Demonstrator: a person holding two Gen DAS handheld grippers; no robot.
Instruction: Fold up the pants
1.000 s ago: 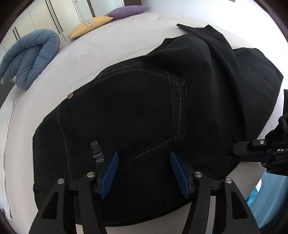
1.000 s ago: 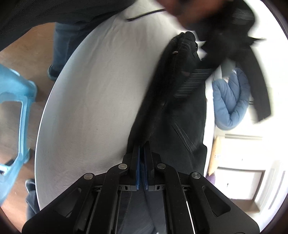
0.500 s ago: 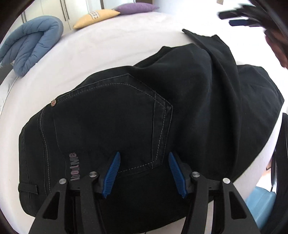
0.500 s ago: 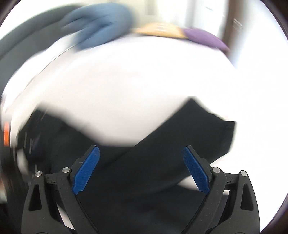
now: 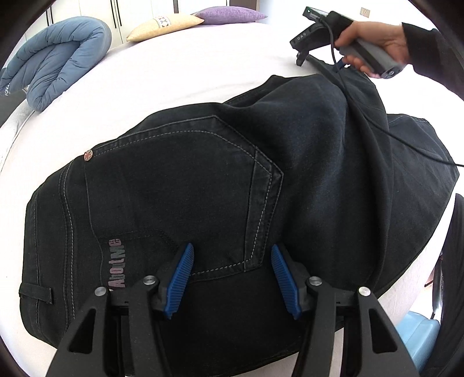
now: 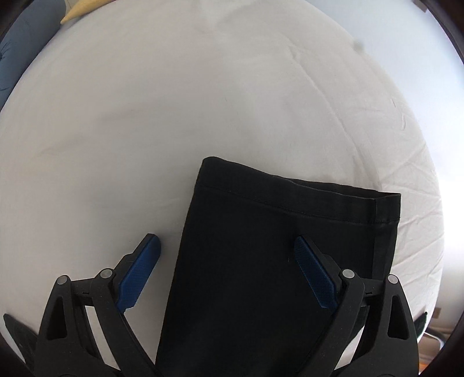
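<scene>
Pants (image 5: 203, 188), black denim, lie spread on a white bed (image 5: 174, 66), seat side up with a stitched back pocket (image 5: 179, 185) facing the left wrist camera. At far left on the bed sits a rolled blue duvet (image 5: 55, 55), and beyond it a cream pillow (image 5: 165, 26) beside a purple pillow (image 5: 229, 14). The left tool (image 5: 230, 279) hangs steeply over the lower edge of that pocket, its blue pads (image 5: 179, 279) standing about half apart with flat cloth beneath and between them; the pads press on nothing, so it holds nothing. Further right, a folded leg rises in a ridge toward the top right, where a hand (image 5: 377, 37) in a dark sleeve holds the other tool's grey grip over the leg's far end. In the right wrist view the right tool (image 6: 226, 278) is spread wide above the hem (image 6: 304, 200) of that leg: its left pad (image 6: 139, 278) is over bare sheet just beside the cloth's edge, its right pad over the fabric, and neither grips it.
</scene>
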